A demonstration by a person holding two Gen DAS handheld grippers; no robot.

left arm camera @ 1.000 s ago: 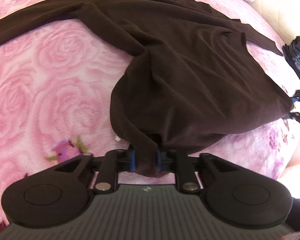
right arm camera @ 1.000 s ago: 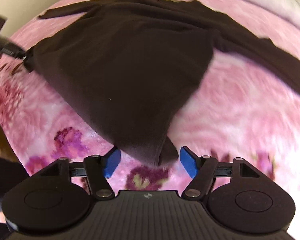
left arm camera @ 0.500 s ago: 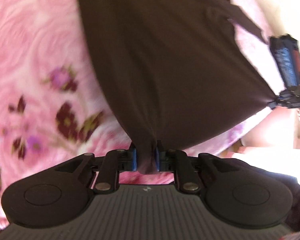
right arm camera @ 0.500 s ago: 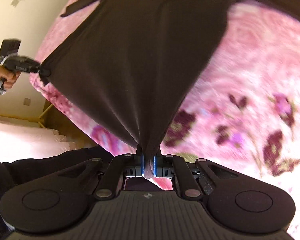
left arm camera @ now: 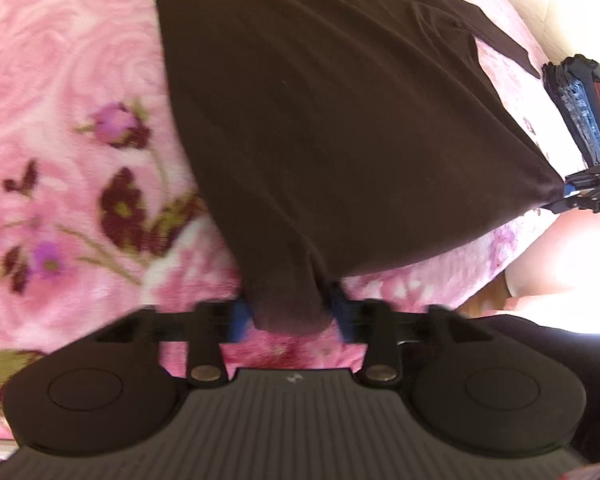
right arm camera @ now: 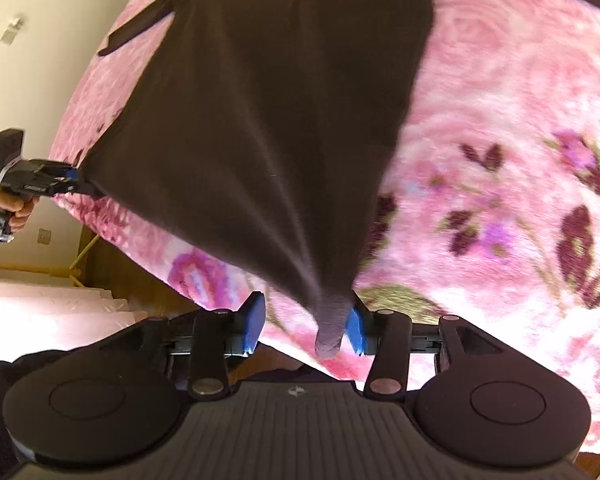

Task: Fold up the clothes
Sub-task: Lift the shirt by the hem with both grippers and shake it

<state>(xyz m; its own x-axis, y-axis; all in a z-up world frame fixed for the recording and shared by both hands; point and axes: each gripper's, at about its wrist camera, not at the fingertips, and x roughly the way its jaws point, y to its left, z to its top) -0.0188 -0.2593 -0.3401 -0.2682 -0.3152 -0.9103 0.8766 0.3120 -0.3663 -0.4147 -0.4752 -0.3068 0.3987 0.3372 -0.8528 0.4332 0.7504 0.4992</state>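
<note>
Both my grippers have let go of the brown shirt point(left arm camera: 340, 120).
Left gripper point(left arm camera: 288, 316) and right gripper point(right arm camera: 304, 322) now gape; corners hang over the pink blanket point(right arm camera: 520, 120).

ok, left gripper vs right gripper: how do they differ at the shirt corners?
Left gripper: shirt corner fills nearly the whole gap, broad and bunched. Right gripper: corner is a narrow tip against one pad, rest of gap bare. Shared: both open, corner between pads.

Matt brown cloth garment point(left arm camera: 340, 120) (plush blanket point(left arm camera: 60, 120))
</note>
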